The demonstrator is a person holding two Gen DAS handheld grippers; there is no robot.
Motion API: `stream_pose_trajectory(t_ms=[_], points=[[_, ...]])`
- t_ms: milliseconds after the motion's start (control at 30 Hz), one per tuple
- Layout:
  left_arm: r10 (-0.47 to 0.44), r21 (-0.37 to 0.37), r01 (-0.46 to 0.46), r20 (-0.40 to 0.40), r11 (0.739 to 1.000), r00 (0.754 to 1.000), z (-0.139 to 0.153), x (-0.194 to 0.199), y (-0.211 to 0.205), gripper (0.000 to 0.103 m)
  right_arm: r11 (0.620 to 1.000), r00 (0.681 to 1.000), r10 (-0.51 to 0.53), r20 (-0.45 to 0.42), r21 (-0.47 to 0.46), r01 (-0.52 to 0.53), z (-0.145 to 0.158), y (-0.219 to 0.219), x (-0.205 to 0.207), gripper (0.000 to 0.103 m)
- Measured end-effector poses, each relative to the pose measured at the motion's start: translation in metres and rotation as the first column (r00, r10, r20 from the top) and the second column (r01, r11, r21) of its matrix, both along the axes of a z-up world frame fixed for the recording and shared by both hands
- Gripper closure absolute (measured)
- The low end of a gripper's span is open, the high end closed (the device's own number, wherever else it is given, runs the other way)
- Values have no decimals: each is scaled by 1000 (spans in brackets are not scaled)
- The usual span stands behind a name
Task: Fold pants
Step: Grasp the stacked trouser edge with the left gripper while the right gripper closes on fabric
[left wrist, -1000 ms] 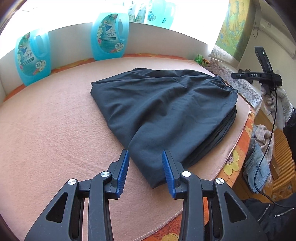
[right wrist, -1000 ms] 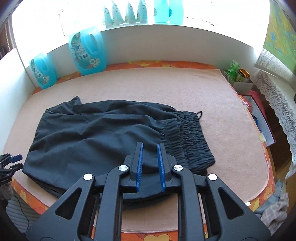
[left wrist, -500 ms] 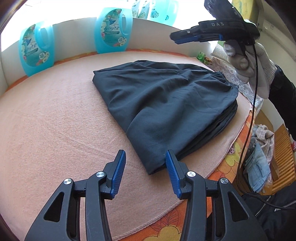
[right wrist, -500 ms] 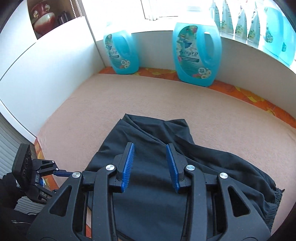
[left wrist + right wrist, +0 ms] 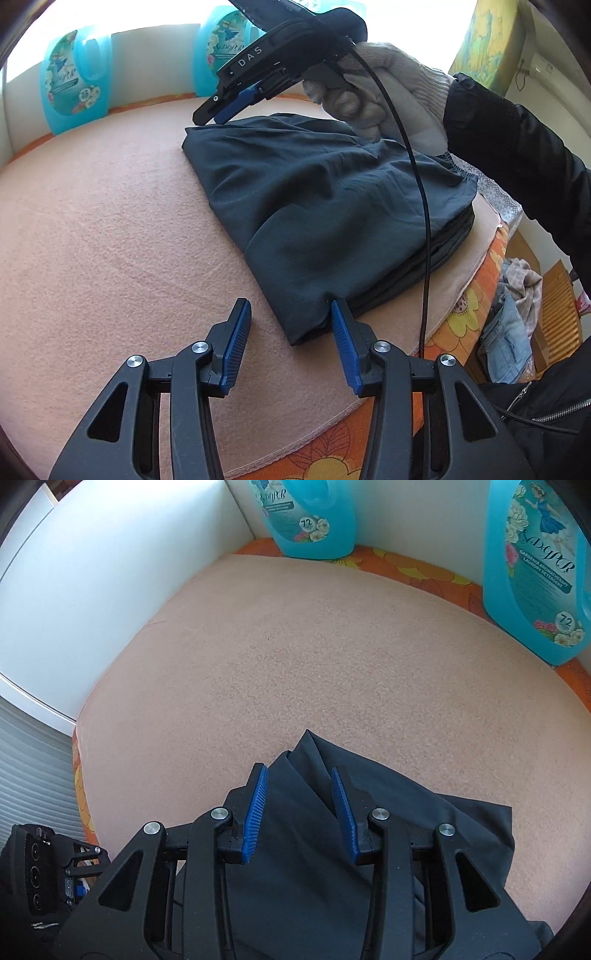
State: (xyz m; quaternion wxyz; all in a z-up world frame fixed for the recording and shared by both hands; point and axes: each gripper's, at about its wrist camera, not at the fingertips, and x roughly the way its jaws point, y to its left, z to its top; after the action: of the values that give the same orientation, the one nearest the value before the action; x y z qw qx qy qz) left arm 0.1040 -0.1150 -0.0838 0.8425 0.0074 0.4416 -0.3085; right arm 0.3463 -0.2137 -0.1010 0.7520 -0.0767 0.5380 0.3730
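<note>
Dark folded pants (image 5: 332,206) lie on a pink blanket (image 5: 110,240). My left gripper (image 5: 290,308) is open at the pants' near corner, which lies between its blue pads, close to the right one. A gloved hand (image 5: 388,99) holds my right gripper (image 5: 212,110) over the pants' far left corner. In the right wrist view that gripper (image 5: 299,773) is open, with the pointed corner of the pants (image 5: 295,849) showing between and below its pads. Neither gripper presses on the cloth.
Blue detergent bottles (image 5: 74,85) (image 5: 535,572) stand along the white back wall (image 5: 110,572). A black cable (image 5: 424,221) hangs from the right gripper across the pants. Loose clothes (image 5: 509,325) are piled below the bed's right edge. Bare blanket (image 5: 295,646) spreads left of the pants.
The right gripper swept from the waistband side across the pants to their far left corner, and its jaws widened. The left gripper stayed at the near corner and opened a little wider.
</note>
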Motion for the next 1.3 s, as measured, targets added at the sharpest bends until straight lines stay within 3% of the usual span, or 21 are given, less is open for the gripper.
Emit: stream_pose_trajectory(t_ms=[100, 233, 400, 433, 467, 500, 667, 867, 1100, 1200, 1300], points=[[-3, -7, 3, 1, 1000, 1000, -1, 2, 0, 60, 999, 1000, 15, 2, -28, -15, -6, 5, 4, 65], [1, -17, -1, 4, 1000, 1000, -1, 3, 0, 60, 998, 997, 61, -44, 9, -61, -7, 7, 3, 65], [11, -9, -10, 20, 1000, 1000, 0, 2, -1, 60, 995, 995, 96, -3, -38, -96, -12, 17, -8, 66], [14, -2, -14, 31, 1000, 999, 1, 2, -2, 61, 993, 994, 106, 16, -51, -105, -12, 19, -12, 73], [14, 1, -15, 38, 1000, 999, 1, 1, -3, 69, 991, 992, 118, 36, -70, -115, -13, 22, -17, 86], [7, 2, -7, 36, 1000, 999, 1, 0, -4, 83, 989, 990, 124, 60, -89, -118, -13, 24, -22, 90], [-17, 44, 13, 77, 999, 997, 5, -12, -15, 96, 992, 986, 81, 143, -109, -66, -4, 25, -31, 99], [-32, 59, 26, 96, 998, 995, 9, -21, -19, 97, 995, 980, 9, 198, -102, 11, 4, 20, -21, 101], [-74, 64, 73, 21, 995, 997, 4, -36, -12, 97, 992, 982, -75, 174, -88, 91, -12, 18, -6, 101], [-81, 80, 78, 34, 994, 996, 12, -41, -8, 97, 990, 978, -130, 161, -40, 138, 0, 7, -2, 96], [-44, 44, 42, 45, 998, 998, 25, -36, 5, 97, 989, 971, -148, 186, 34, 145, 26, -12, -19, 95]])
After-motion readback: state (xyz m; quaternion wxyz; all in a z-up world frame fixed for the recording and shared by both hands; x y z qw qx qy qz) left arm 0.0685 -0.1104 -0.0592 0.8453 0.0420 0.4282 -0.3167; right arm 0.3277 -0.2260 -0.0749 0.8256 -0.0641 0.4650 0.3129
